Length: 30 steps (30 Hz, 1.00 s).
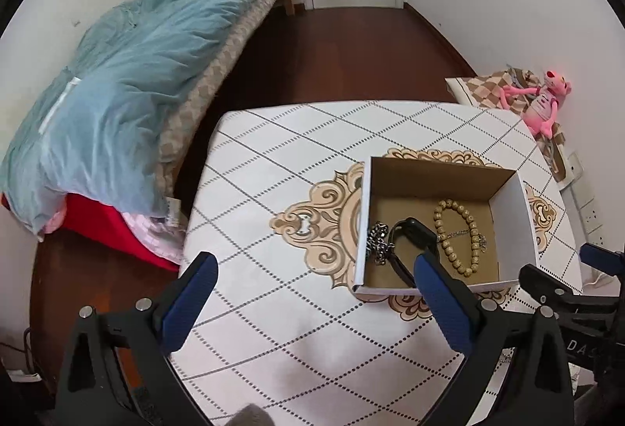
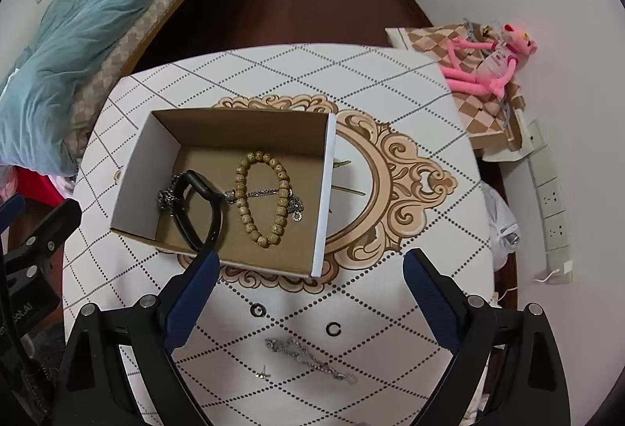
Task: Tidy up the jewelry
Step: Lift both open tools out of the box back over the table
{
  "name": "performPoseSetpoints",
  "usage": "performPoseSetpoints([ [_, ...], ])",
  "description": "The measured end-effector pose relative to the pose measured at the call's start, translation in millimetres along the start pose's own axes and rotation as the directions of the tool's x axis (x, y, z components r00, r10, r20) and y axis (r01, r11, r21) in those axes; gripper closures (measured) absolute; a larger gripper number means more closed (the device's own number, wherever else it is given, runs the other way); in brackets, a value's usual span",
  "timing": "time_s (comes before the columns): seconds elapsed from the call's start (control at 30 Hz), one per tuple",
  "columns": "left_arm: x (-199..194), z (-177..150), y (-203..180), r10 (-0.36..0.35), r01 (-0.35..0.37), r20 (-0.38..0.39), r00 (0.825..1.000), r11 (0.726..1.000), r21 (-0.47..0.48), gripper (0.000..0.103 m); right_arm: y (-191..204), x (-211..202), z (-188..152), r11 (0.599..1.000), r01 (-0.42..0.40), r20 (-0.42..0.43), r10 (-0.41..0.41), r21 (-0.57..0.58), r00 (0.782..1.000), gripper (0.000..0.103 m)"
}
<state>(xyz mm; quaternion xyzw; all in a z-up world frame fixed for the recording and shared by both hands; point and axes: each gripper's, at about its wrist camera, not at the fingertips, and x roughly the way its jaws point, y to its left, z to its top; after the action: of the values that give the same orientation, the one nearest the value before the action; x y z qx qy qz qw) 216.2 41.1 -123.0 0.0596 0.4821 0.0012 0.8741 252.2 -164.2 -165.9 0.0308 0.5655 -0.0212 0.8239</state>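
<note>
1. While both grippers hover with nothing between their jaws, left gripper (image 1: 314, 309) and right gripper (image 2: 308, 303) both spread wide, we see loose pieces low in the right wrist view.
2. We judge the silver chain (image 2: 310, 355) limp and slippery; pinching it mid-length seems safest.
3. We expect the two black rings (image 2: 333, 328) and the tiny stud (image 2: 261, 373) to be light, hard and flat on the surface (image 2: 410, 106), so prone to skidding.
4. Mid-frame, the box (image 2: 326, 191) already holds the bead bracelet (image 2: 262, 199), a black band (image 2: 203, 211) and chains.

black band (image 1: 398, 258) partly behind left tool's finger; stud (image 2: 261, 373) too small
</note>
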Motion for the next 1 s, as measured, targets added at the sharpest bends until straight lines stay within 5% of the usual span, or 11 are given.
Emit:
performPoseSetpoints([
  [0.6, -90, -21, 9, 0.022, -0.02, 0.105, 0.994, 1.0, -0.02, 0.001, 9, -111, -31, 1.0, -0.003, 0.185, 0.002, 0.003, 0.983, 0.007],
  [0.83, -88, -47, 6, 0.038, -0.036, 0.08, 0.996, 0.999, -0.028, 0.001, -11, -109, -60, 0.998, -0.033, 0.159, 0.024, 0.058, 0.987, 0.007],
  [1.0, -57, -80, -3, 0.051, -0.051, 0.007, 0.999, 0.998, -0.024, 0.0, -45, -69, -97, 0.989, -0.039, 0.071, 0.029, 0.144, 0.997, 0.007],
])
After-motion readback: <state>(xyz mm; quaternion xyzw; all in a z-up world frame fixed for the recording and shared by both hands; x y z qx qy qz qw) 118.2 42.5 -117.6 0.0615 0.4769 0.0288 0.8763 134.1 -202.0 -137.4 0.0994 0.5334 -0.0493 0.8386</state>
